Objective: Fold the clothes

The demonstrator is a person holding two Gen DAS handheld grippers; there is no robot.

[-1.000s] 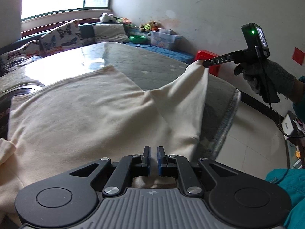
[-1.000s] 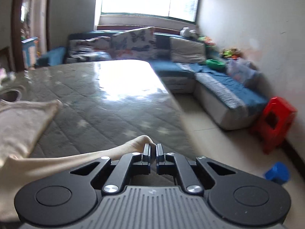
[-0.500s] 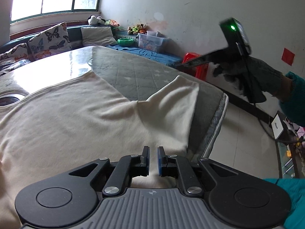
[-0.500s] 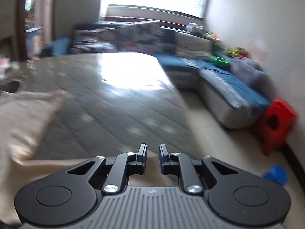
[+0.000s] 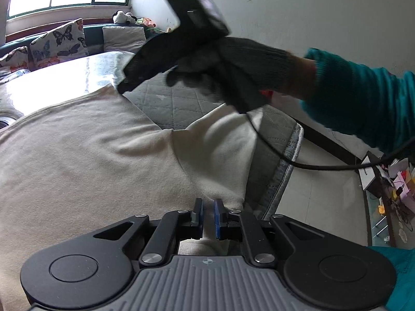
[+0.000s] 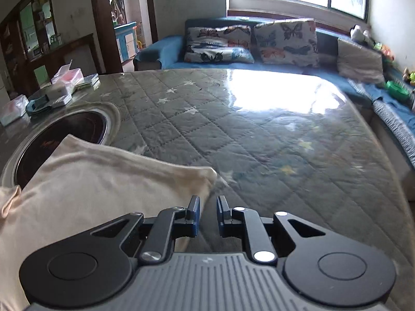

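Jaws of the left gripper (image 5: pixel 208 215) stand nearly together with a strip of the cream garment (image 5: pixel 85 160) between the blue pads, so they are clenched on the cloth at its near edge. Those of the right gripper (image 6: pixel 208 213) are parted, nothing between them; they hang just over the far corner of the garment (image 6: pixel 85 189), the left finger above cloth, the right above the quilted cover.

Only the left wrist view shows the right gripper (image 5: pixel 124 84) from outside: blurred, carried by a dark-gloved hand (image 5: pixel 233 64) in a teal sleeve, a black cable trailing from it, its tip at the garment's upper corner. That view also shows a sleeve lying toward the table (image 5: pixel 290 140) edge.

Only the right wrist view shows the round dark recess (image 6: pixel 70 132) in the table (image 6: pixel 259 142), which the garment partly overlaps, and boxes at the far left.
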